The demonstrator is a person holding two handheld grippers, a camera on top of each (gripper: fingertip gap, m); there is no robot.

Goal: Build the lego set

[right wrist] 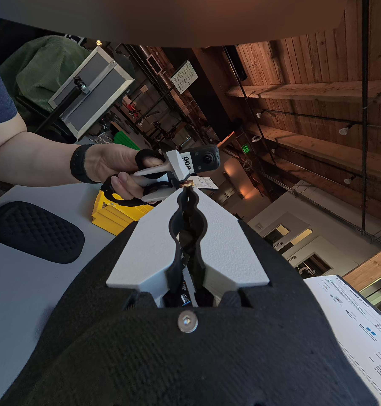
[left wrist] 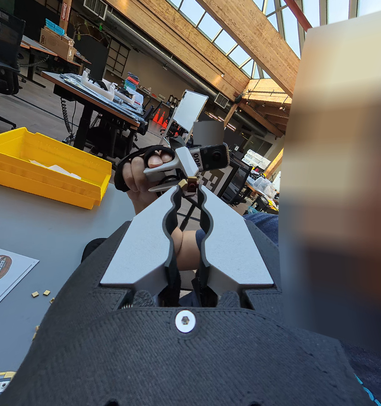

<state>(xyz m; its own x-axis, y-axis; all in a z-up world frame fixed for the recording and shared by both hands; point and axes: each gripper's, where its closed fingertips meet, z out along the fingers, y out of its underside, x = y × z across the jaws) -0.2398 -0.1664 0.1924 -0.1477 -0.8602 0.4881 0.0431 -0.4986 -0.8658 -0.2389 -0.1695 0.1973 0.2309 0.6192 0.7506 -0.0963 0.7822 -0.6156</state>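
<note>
Both grippers are held up in the air above the grey table [left wrist: 42, 224], tip to tip. In the left wrist view my left gripper [left wrist: 188, 189] is shut on a small dark red lego brick [left wrist: 192, 186]. A small tan piece [left wrist: 182, 183] sits against the brick's left side. The right gripper [left wrist: 184, 173], held by a hand, meets it from beyond. In the right wrist view my right gripper [right wrist: 186, 190] is nearly closed, with the tan piece [right wrist: 189, 184] at its tips and the dark red brick [right wrist: 185, 182] just behind. The left gripper [right wrist: 180, 175] faces it.
A yellow bin [left wrist: 42, 173] with white paper inside stands at the back left, and also shows in the right wrist view [right wrist: 119, 211]. An instruction sheet [left wrist: 7, 274] and loose tan pieces [left wrist: 40, 293] lie on the table. A black pad [right wrist: 31, 230] and a printed sheet [right wrist: 361, 329] lie nearby. My left and right fingertips are right by each other.
</note>
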